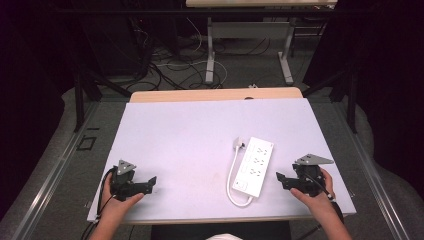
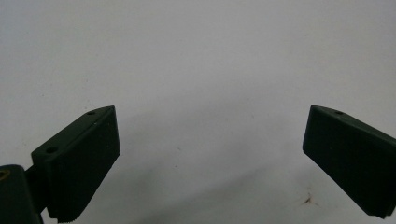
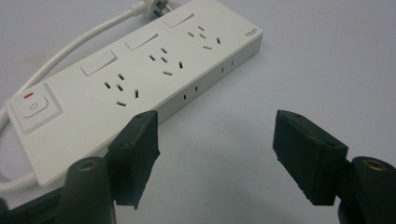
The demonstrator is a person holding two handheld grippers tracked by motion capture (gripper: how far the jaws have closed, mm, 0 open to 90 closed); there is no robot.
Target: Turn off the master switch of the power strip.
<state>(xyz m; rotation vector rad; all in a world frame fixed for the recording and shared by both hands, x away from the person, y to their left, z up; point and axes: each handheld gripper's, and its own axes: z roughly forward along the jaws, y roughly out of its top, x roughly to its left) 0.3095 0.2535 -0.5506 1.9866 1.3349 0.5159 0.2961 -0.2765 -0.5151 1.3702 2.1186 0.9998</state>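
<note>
Table (image 1: 190,135) | power strip (image 3: 140,74) just beside right claw (image 3: 215,154), apart

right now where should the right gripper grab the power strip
Grip the power strip across its narrow width, one jaw on each long side wall, coming from its right, where the right gripper sits open. It lies flat; the cable loops along the left.

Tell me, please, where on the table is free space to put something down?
The far half of the table, beyond the power strip, is bare, as is the middle between the left hand-held gripper and the strip's cable. It is crowded between the strip and the right hand-held gripper.
</note>
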